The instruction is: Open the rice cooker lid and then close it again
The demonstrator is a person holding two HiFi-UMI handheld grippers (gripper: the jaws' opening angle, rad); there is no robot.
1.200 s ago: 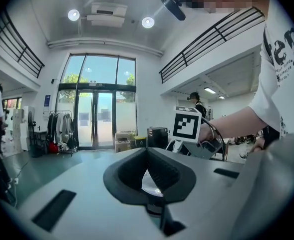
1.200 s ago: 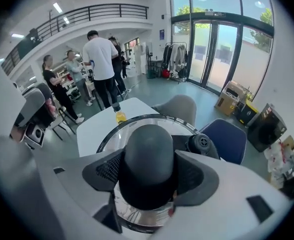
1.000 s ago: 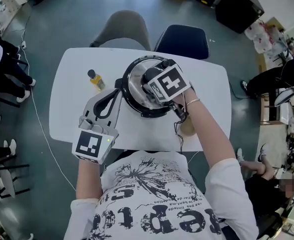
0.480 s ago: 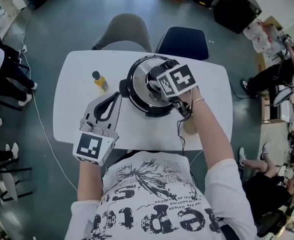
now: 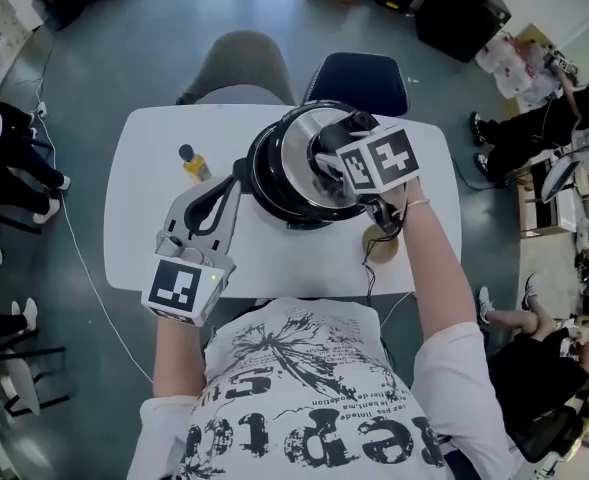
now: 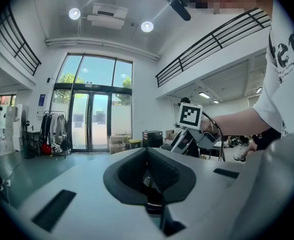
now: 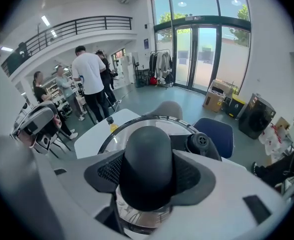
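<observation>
The black rice cooker (image 5: 274,200) stands on the white table (image 5: 144,218). Its shiny steel lid (image 5: 304,148) is raised off the pot's rim and tilted. My right gripper (image 5: 331,160) is shut on the lid's black knob (image 7: 147,166), which fills the gap between its pads. A black steam vent (image 7: 200,141) sits on the lid beside the knob. My left gripper (image 5: 232,183) reaches level to the cooker's left side handle (image 5: 242,171). Its pads (image 6: 161,171) are closed on that dark piece; the cooker itself is hidden behind them in the left gripper view.
A small yellow bottle (image 5: 191,161) stands left of the cooker. A round tan object (image 5: 379,245) and a black cable lie at the right front. A grey chair (image 5: 239,63) and a blue chair (image 5: 359,78) stand behind the table. People (image 7: 89,81) stand farther off.
My right gripper has risen with the knob in its grip, lifting the lid off the pot and tilting it. The left gripper has stayed at the side handle.
</observation>
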